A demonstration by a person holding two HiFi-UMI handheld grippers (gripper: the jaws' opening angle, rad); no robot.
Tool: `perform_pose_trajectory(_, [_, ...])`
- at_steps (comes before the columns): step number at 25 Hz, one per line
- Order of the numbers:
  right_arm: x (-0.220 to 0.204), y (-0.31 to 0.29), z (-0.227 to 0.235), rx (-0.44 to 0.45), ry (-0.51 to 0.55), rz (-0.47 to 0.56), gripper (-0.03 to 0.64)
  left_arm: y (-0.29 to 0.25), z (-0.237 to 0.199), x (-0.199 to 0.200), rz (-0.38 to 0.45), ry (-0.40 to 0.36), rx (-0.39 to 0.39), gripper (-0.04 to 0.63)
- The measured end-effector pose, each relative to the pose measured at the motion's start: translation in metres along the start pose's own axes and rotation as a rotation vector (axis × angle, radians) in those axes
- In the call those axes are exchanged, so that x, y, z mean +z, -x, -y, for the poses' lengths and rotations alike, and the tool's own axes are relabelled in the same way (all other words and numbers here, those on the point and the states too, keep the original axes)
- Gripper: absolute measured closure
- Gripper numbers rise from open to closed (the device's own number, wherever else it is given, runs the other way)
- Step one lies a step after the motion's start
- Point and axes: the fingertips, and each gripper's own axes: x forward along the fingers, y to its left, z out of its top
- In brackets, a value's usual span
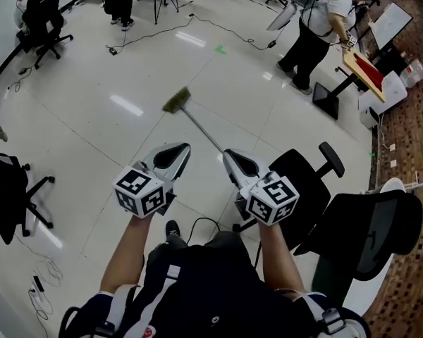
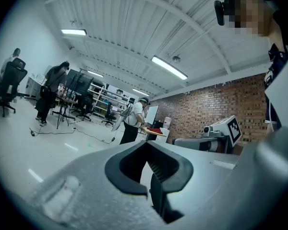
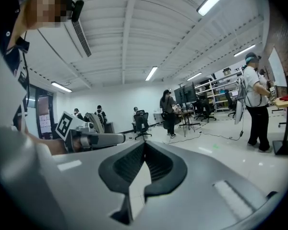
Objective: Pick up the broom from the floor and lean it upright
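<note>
The broom (image 1: 194, 120) lies flat on the white floor ahead of me. Its straw head (image 1: 176, 101) points away and its thin handle runs back toward my right gripper. In the head view my left gripper (image 1: 185, 146) is held level, left of the handle's near end and apart from it. My right gripper (image 1: 228, 153) hovers above that near end, and its body hides the tip of the handle. Both stand shut and empty: the left gripper (image 2: 146, 143) and right gripper (image 3: 144, 143) show their jaws met at the tips. Neither gripper view shows the broom.
Two black office chairs (image 1: 311, 182) (image 1: 374, 224) stand close on my right. A person (image 1: 317, 27) stands at a small table (image 1: 363, 69) at the far right. More chairs (image 1: 42, 20) (image 1: 7, 196) and floor cables (image 1: 151, 37) line the left and back.
</note>
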Motion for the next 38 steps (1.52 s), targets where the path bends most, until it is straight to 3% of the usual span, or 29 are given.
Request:
perform_pose_trajectory(6, [0.001, -0.037, 0.028, -0.104, -0.031, -0.031, 0.612, -0.028, -0.049, 0.013, -0.046, 0.001, -0.081, 0.594])
perform_pose_trajectory(18, [0.024, -0.107, 0.18, -0.22, -0.147, 0.05, 0.612, -0.181, -0.12, 0.026, -0.16, -0.048, -0.203, 0.592])
perform_pose_trajectory(24, [0.036, -0.13, 0.231, -0.278, -0.176, 0.055, 0.612, -0.244, -0.124, 0.027, -0.251, -0.046, -0.371, 0.593])
perform_pose_trajectory(30, [0.039, -0.134, 0.271, -0.44, -0.223, 0.08, 0.612, -0.306, -0.13, 0.021, -0.321, -0.063, -0.56, 0.592])
perform_pose_trajectory(38, [0.043, -0.129, 0.324, -0.817, -0.301, 0.123, 0.614, -0.373, -0.125, 0.012, -0.449, -0.114, -0.953, 0.594])
